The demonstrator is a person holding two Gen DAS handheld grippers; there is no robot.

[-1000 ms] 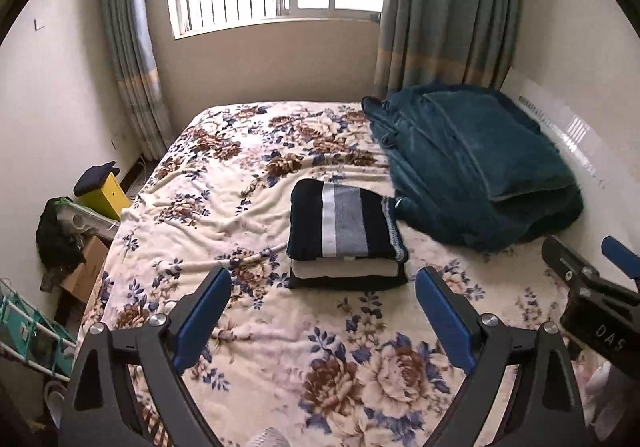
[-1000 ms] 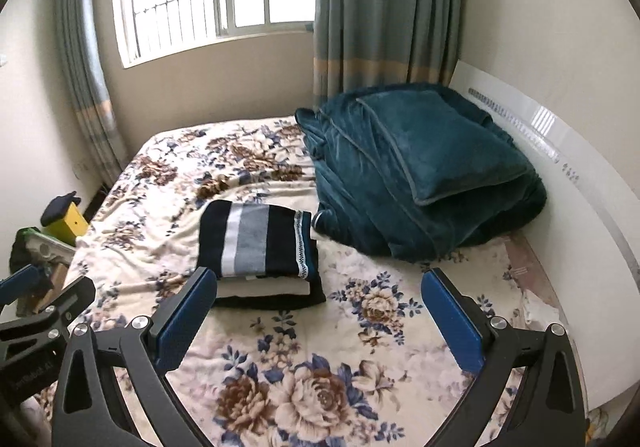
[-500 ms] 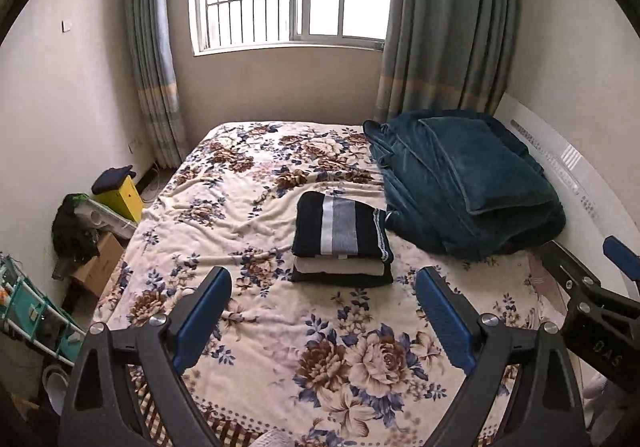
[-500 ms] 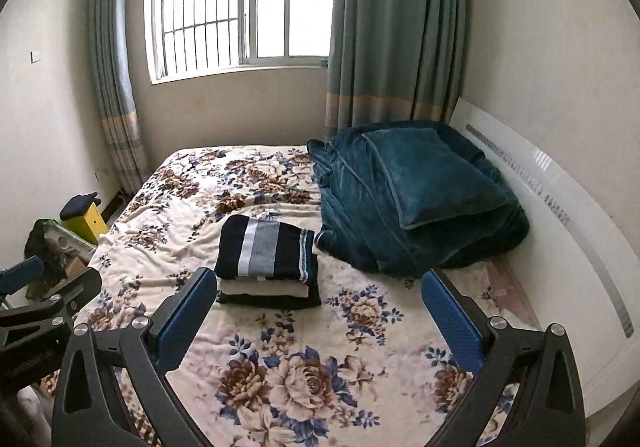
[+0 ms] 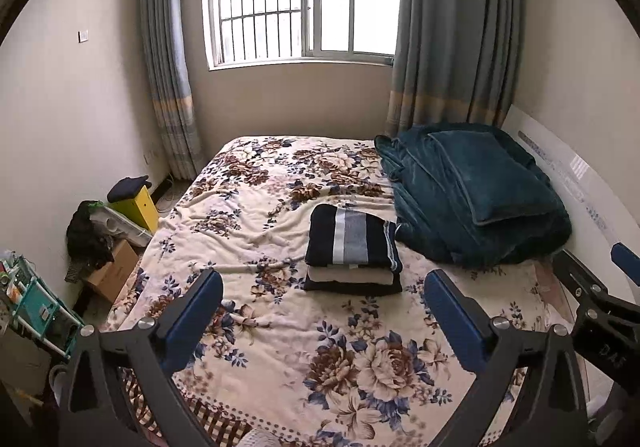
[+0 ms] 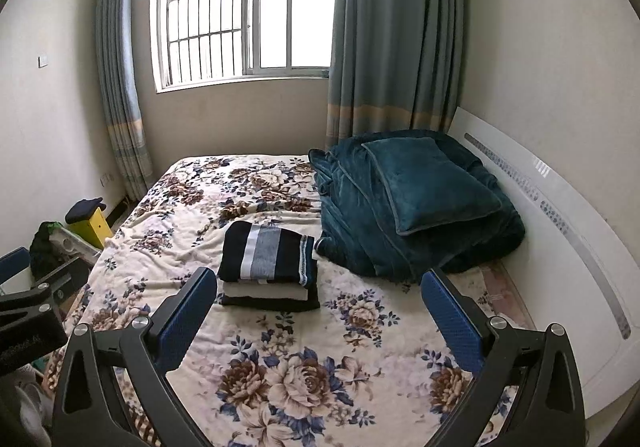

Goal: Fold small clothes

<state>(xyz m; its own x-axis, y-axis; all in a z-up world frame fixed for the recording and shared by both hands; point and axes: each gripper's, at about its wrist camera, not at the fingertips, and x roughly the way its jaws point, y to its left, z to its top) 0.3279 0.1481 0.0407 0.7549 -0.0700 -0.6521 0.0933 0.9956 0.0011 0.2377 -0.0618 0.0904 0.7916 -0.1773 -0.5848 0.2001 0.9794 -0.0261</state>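
A stack of three folded clothes (image 5: pixel 353 251) lies mid-bed on the floral bedspread (image 5: pixel 256 215): a navy top with white and grey stripes, a cream piece under it, a dark piece at the bottom. It also shows in the right wrist view (image 6: pixel 270 266). My left gripper (image 5: pixel 323 315) is open and empty, held well back above the near end of the bed. My right gripper (image 6: pixel 319 311) is open and empty too, level with it. Each gripper shows at the edge of the other's view.
A folded teal blanket with a pillow (image 5: pixel 472 195) lies on the bed's right side against the white headboard (image 6: pixel 560 231). On the floor left of the bed stand a yellow box (image 5: pixel 138 205), a cardboard box (image 5: pixel 116 267) and a teal rack (image 5: pixel 36 307). Window and curtains are behind.
Both grippers have drawn back and up from the stack, so the bed and stack look smaller and more of the room shows. Both stayed open.
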